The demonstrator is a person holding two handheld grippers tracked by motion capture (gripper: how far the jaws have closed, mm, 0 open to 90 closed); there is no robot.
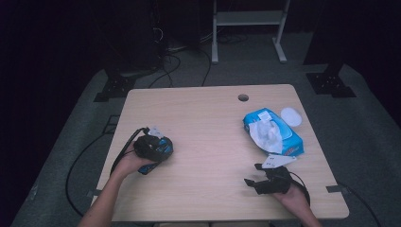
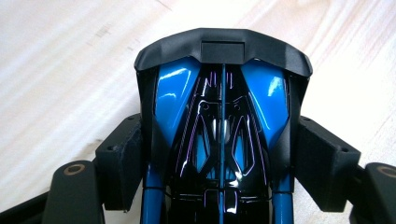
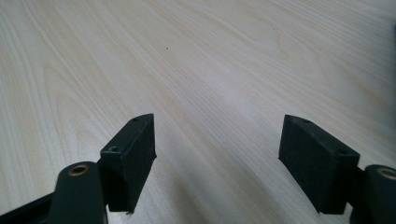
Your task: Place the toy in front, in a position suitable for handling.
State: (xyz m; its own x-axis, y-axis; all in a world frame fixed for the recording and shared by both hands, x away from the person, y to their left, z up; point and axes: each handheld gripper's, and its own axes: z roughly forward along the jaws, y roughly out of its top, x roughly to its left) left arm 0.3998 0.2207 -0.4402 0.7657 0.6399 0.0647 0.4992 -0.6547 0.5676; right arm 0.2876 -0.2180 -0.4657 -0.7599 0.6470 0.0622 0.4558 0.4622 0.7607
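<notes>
The left tool (image 1: 158,146) is sitting near the left edge of the counter (image 1: 208,127), roughly midway between the near and far edges, with the person's left hand (image 1: 126,165) wrapped around its back. In the left gripper view its two black pads (image 2: 122,161) are pinching the sides of a glossy blue and black toy car (image 2: 223,126), one pad against each flank, with the car's matte black end piece pointing away over the pale wood. The car is lying between the jaws, its body running along them, and from above it is showing as a dark blue-flecked lump at the tip of the tool.

The right tool (image 1: 253,182) is resting close to the near right corner of the counter, gripped by the right hand (image 1: 295,196), with its grey three-cornered plate facing up. Its jaws are standing spread wide, and in the right gripper view bare wood grain is lying between the pads (image 3: 130,154).

A blue pack of wet wipes (image 1: 273,132) is lying near the right edge, with a white sheet pulled up from its opening. A small white round lid (image 1: 291,116) is sitting just beside the pack, on its far right side. A round cable hole (image 1: 243,98) is sitting near the far edge.
</notes>
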